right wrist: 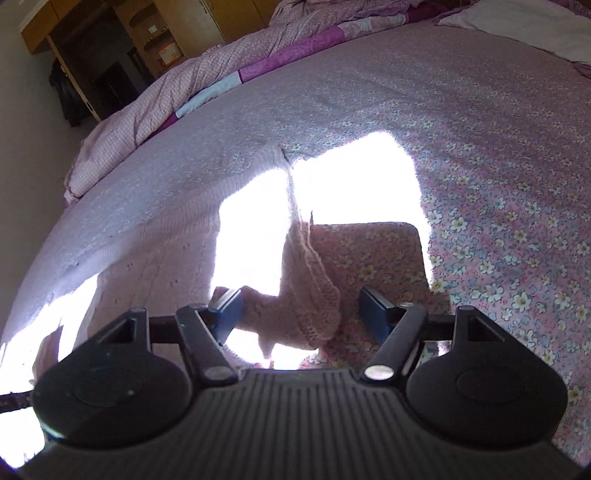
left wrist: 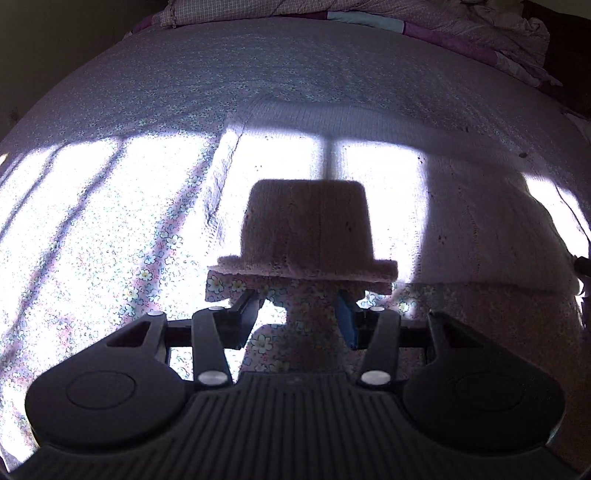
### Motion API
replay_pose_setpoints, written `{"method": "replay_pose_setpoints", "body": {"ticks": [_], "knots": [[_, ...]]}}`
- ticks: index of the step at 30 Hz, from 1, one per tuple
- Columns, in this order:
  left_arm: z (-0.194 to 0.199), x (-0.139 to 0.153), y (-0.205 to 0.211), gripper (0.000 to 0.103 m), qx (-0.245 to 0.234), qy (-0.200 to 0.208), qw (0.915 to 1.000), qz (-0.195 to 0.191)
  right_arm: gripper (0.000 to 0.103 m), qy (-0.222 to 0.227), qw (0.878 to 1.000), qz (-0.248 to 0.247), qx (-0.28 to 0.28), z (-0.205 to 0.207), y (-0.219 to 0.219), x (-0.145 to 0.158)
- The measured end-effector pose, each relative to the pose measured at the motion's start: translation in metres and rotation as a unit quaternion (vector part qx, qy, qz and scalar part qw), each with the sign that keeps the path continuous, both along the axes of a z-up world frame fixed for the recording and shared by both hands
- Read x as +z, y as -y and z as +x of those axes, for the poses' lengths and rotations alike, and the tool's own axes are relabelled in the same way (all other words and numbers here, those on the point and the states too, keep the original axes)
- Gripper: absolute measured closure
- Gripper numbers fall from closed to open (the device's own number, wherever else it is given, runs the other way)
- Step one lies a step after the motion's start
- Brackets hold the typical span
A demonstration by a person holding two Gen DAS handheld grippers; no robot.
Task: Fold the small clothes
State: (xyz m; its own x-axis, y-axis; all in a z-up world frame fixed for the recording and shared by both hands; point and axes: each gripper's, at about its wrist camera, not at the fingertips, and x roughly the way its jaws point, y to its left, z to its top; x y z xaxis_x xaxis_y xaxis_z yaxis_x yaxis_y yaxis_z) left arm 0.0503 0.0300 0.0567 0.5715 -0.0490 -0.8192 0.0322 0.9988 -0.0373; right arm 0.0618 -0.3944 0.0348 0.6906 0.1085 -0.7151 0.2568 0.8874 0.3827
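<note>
A pale pink knitted garment (left wrist: 332,155) lies spread on the flowered bed sheet (left wrist: 110,240), partly washed out by sunlight. In the left wrist view a knitted part of it (left wrist: 306,229), shaped like a sleeve end, lies just ahead of my left gripper (left wrist: 299,314), whose fingers stand apart with sheet showing between them. In the right wrist view a bunched knitted fold (right wrist: 299,295) lies between the spread fingers of my right gripper (right wrist: 299,314), touching the left pad (right wrist: 227,314). The garment body (right wrist: 166,266) stretches to the left.
A rumpled pink checked quilt (right wrist: 155,99) with purple patches lies along the bed's far side. Wooden cupboards (right wrist: 155,37) stand beyond it. A white cloth (right wrist: 535,26) lies at the far right corner. Bright sun patches hide detail on the sheet.
</note>
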Motion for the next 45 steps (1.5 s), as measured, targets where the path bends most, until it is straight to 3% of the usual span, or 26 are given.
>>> {"method": "replay_pose_setpoints", "body": {"ticks": [7,16,22,29,37,41,45], "knots": [[0.006,-0.008,0.008,0.049,-0.001,-0.012,0.9999,0.003,0.031,0.004,1.0,0.011,0.018,0.004,0.001,-0.004],[0.012,-0.011,0.012,0.049,-0.013,-0.014,0.9998,0.009,0.032,0.015,0.994,0.104,0.032,0.025,0.011,-0.014],[0.013,-0.012,0.013,0.049,-0.016,-0.014,0.9997,0.015,0.059,0.012,0.99,0.137,0.026,0.035,0.013,-0.022],[0.012,-0.012,0.015,0.049,-0.017,-0.013,0.9996,0.017,0.059,0.018,0.985,0.169,0.006,0.041,0.018,-0.031],[0.007,-0.006,0.013,0.049,-0.02,-0.012,0.9997,0.01,0.059,0.018,0.988,0.154,0.003,0.051,0.011,-0.03],[0.004,-0.002,0.009,0.049,-0.021,-0.009,0.9997,0.012,0.072,0.018,0.988,0.151,-0.001,0.049,0.012,-0.028],[0.002,0.001,0.002,0.049,-0.018,-0.008,0.9997,0.015,0.074,0.025,0.989,0.147,-0.008,0.046,0.01,-0.022]]}}
